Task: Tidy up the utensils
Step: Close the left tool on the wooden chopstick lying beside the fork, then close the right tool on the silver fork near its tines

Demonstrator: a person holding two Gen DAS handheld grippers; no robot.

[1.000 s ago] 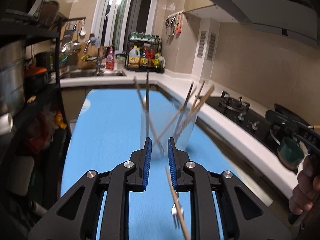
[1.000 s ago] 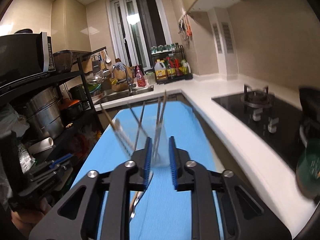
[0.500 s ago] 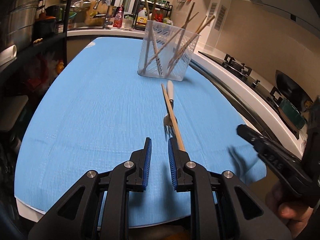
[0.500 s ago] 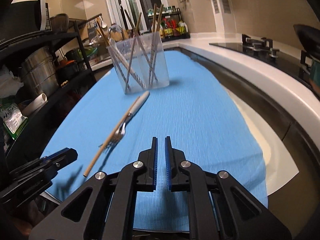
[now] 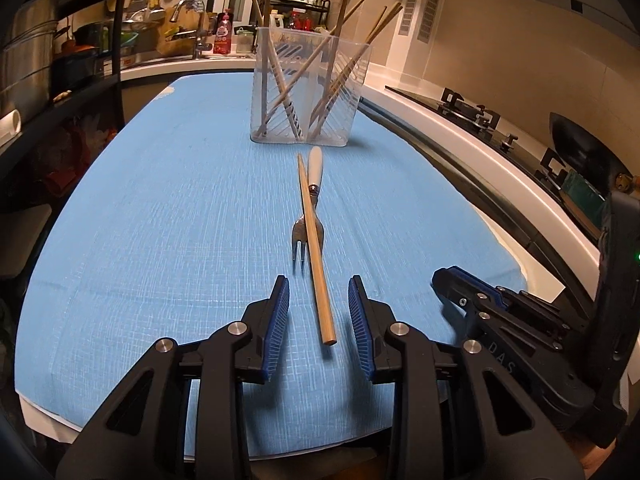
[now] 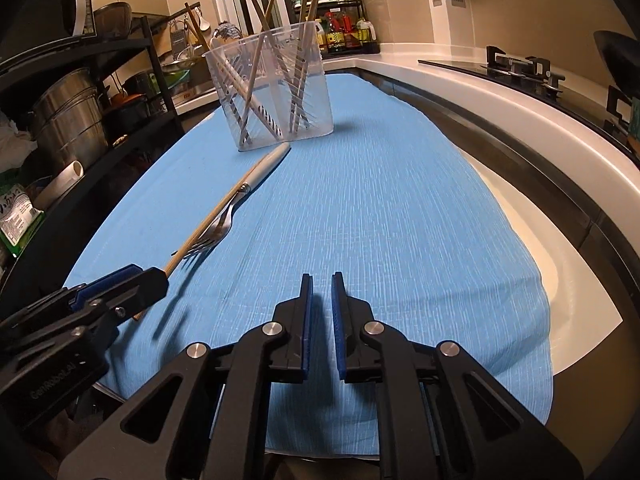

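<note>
The left gripper [image 5: 318, 300] sits low over the blue cloth [image 5: 160, 220], and its jaws are opening. The near end of a wooden chopstick [image 5: 314, 252] lies between the two blue pads [image 5: 277, 320], but the pads do not touch it — there is a gap on each side. The chopstick lies flat on the cloth and points away toward the back of the table.

A fork [image 5: 306, 216] lies right under the chopstick, and the two cross. Its prongs point toward the left gripper and its pale handle points at the holder. The tip of that handle stops just short of the holder's front wall.

The holder [image 5: 308, 88] is a clear plastic box that stands upright on the cloth. Many more chopsticks [image 5: 280, 76] lean inside it, some to the left and some to the right, and their tops stick out above the rim.

The right gripper [image 6: 322, 300] is off to the side, well apart from the fork and the chopstick. Its jaws are almost shut, with only a thin gap, and nothing is between them — only bare blue cloth shows there. In the right wrist view, the left gripper [image 6: 154, 278] comes in from the left edge, close to the chopstick's near end.

Past the cloth is a white counter [image 5: 500, 160] with a black stove [image 5: 472, 108] on it. On the far left stands a dark shelf [image 5: 60, 92] with big metal pots [image 6: 70, 116].
</note>
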